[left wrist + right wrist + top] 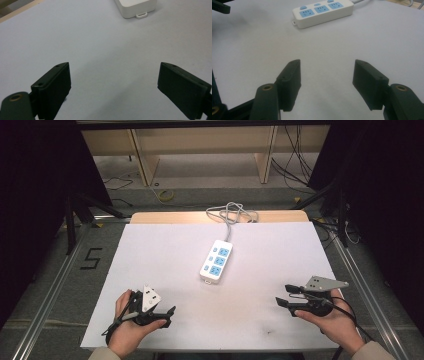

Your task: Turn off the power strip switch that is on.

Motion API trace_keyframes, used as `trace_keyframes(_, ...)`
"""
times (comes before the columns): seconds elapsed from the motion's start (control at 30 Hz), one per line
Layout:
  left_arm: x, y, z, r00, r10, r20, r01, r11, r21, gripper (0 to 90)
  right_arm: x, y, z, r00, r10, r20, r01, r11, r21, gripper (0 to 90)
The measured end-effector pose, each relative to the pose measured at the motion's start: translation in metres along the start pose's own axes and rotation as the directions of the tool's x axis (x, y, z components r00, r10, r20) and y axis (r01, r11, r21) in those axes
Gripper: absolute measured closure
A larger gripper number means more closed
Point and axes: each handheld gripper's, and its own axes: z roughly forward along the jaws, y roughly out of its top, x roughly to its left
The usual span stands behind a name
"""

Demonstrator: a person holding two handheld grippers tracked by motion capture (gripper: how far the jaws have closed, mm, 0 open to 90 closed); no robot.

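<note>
White plastic power strip (216, 260) with blue sockets and blue switches, lying flat near the middle of the white-topped bench (165, 250), long axis running from about 1 o'clock to 7 o'clock in the high view. Grey cable (231, 214) leaving its far end at 12 o'clock, looped at the bench's far edge. Small hanging tab at the near end, seen in the left gripper view (141, 15) and the right gripper view (294, 22).

Left gripper (159, 312) at about 7 o'clock from the strip, well apart from it, held low over the bench; jaws spread wide, nothing between them but bare white surface (110, 75). Strip's near end at about 12 o'clock beyond those jaws (136, 7).

Right gripper (287, 295) at about 4 o'clock from the strip, also well apart, jaws open wide and empty. Whole strip lengthwise at about 12 o'clock past those jaws (323, 13), sockets and switches facing up. Black tip of the other gripper at the top left corner (220, 6).

Wooden shelving and loose cables on the floor beyond the bench in the high view.
</note>
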Motion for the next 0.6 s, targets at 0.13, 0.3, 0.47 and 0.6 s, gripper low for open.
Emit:
trace_keyframes(0.13, -0.001, 0.001, 0.002, 0.9999, -0.012, 0.004, 0.012, 0.9999, 0.000, 11.2, -0.004, 0.009, 0.010, 1.0000, -0.009, 0.002, 0.009, 1.000, 0.002, 43.7)
trace_keyframes(0.3, -0.003, 0.003, 0.003, 0.9999, -0.009, 0.010, 0.009, 1.0000, -0.002, 11.1, -0.007, 0.018, 0.024, 0.9998, -0.020, 0.002, 0.020, 1.000, 0.012, 44.9)
trace_keyframes(0.47, -0.004, 0.004, 0.003, 0.9999, 0.002, 0.012, -0.002, 1.0000, 0.002, 11.1, -0.007, 0.025, 0.036, 0.9996, -0.029, -0.003, 0.029, 0.999, 0.029, 45.6)
trace_keyframes(0.6, -0.005, 0.004, 0.003, 0.9999, 0.002, 0.012, -0.002, 1.0000, 0.002, 11.1, -0.006, 0.031, 0.044, 0.9994, -0.035, -0.007, 0.035, 0.999, 0.034, 45.9)
